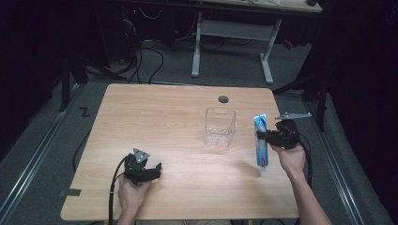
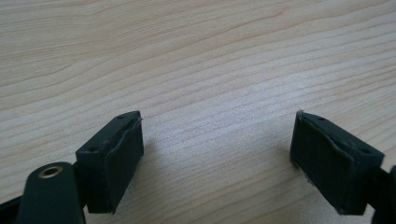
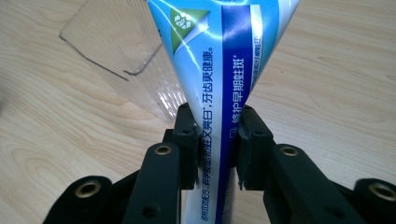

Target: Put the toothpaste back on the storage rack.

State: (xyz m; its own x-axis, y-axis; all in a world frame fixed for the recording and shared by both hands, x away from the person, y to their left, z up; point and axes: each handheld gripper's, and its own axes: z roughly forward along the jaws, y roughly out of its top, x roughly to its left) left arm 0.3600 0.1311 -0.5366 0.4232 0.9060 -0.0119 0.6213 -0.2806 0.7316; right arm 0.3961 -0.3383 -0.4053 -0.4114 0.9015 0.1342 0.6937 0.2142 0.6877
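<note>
**Right gripper holds tube near the clear cup; left gripper idle, jaws wide**

Right gripper [image 1: 268,137] sits at the right side of the table [image 1: 155,117], in the person's right hand [image 1: 292,157]. Its jaws are clamped on a blue-and-white tube [image 1: 261,143]. In the high view the tube stands roughly upright: flat crimped end up, red-marked cap end down near the table top. Whether the cap end touches the wood, cannot tell; a faint shadow lies on the wood just beside it.

In the right gripper view the pads [image 3: 190,140] pinch the tube [image 3: 219,74] from both sides at its narrower part, and the tube fans out wider above the jaws. Print on it: blue band, white text, green corner patch.

Clear cup [image 1: 219,126] stands upright, open mouth up, near the middle-right of the table, just left of the tube and apart from it. In the right gripper view the cup [image 3: 116,51] shows behind the tube, to the left.

Left gripper [image 1: 149,171] is at the near-left part of the table, in the left hand [image 1: 131,192], well apart from cup and tube. In the left gripper view its jaws stand wide, bare wood between them, pads [image 2: 116,158] on nothing.

A small grey grommet [image 1: 223,99] is set in the table near the far edge, beyond the cup.
</note>
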